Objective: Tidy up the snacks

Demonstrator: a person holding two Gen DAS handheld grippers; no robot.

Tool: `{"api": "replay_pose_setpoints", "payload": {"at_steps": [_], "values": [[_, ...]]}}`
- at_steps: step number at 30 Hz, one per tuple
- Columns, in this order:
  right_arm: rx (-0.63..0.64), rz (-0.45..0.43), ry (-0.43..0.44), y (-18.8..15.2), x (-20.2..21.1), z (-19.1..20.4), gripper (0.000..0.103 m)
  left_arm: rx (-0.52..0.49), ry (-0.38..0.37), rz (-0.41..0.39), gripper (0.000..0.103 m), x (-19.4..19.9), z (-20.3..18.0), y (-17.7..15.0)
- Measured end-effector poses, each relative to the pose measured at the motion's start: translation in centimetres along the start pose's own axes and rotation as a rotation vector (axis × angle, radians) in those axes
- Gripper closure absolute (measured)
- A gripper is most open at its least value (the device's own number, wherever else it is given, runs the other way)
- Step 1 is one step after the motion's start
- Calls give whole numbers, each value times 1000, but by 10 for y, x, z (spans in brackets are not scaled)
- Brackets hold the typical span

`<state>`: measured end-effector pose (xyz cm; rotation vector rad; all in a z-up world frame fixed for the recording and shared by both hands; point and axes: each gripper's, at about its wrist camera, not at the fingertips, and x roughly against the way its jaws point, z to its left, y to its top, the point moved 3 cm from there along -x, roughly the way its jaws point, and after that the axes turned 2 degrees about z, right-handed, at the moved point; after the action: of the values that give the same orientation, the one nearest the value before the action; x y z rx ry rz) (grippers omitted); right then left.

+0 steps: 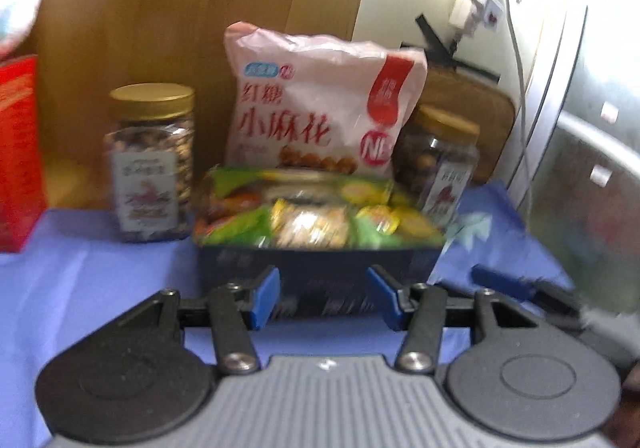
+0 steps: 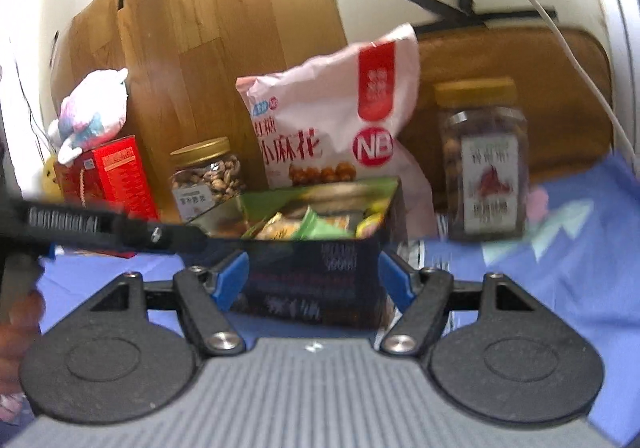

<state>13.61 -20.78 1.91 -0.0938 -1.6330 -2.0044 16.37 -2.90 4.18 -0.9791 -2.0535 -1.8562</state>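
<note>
Facing the dark snack box (image 1: 320, 276) with both tools, you have it square in front of you on the blue-covered bench (image 1: 100, 280). Box is open-topped and full of small green and yellow snack packets (image 1: 316, 216).

Left tool (image 1: 324, 294): jaws partly open, blue pads either side of the box's near wall as the left wrist view frames it, nothing pinched between them that I can see. Picture is blurred, so contact with the box can't be confirmed.

Right tool (image 2: 314, 280): jaws wide, pads flanking the box's near corner, a gap visible on both sides, no grip. Your other tool's black finger crosses the left of that view, in front of the box's left end.

Behind the box: pink bag (image 1: 320, 100) with red lettering, upright, leaning against the wooden panel (image 1: 180, 8). Gold-lidded nut jar (image 1: 150, 164) stands left of the box, apart from it. Second gold-lidded jar (image 1: 440, 164) stands right of the box, just beside the bag. Red carton (image 2: 108, 176) further left, with a pink-and-white plush toy (image 2: 94, 108) on top
</note>
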Motion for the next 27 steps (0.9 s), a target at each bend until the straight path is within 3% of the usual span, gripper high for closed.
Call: {"api": "replay_pose_setpoints", "payload": {"at_steps": [8, 11, 15, 17, 27], "values": [[-129, 54, -17, -43, 29, 14, 29, -68, 172, 65, 46, 10, -7, -58], [-133, 74, -30, -58, 35, 24, 29, -50, 199, 89, 44, 12, -5, -71], [-121, 51, -34, -62, 42, 35, 29, -28, 241, 89, 35, 18, 0, -82], [-112, 46, -44, -64, 43, 38, 29, -33, 270, 77, 25, 21, 2, -85], [-134, -9, -46, -66, 52, 35, 29, -60, 343, 40, 25, 23, 3, -93]]}}
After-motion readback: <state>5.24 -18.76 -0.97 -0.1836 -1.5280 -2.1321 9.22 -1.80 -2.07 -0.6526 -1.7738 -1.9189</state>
